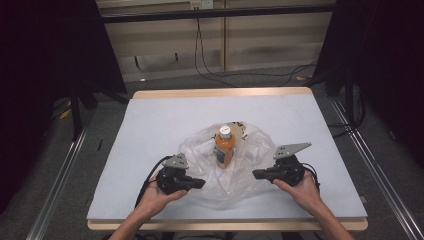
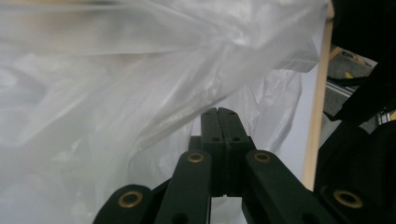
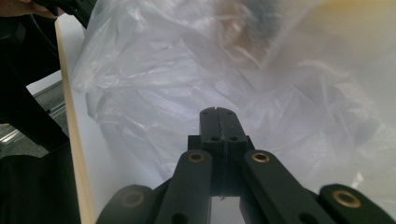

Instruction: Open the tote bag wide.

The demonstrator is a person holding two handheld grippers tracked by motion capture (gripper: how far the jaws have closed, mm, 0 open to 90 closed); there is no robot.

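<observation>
The bottle [image 1: 224,145] stands upright inside the clear bag [image 1: 235,172] at mid-table [image 1: 150,125]. My left gripper [image 1: 199,183] and right gripper [image 1: 257,174], fingers closed, flank the bag; whether they pinch film, I can't tell. Bagging looks done; lifting or closing remains.

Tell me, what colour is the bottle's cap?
White; the bottle cap shows best in the high view.

Both hands low near the table edge; left gripper [image 1: 199,183] and right gripper [image 1: 257,174] clamped tight, tips pointing inward at each other
</observation>
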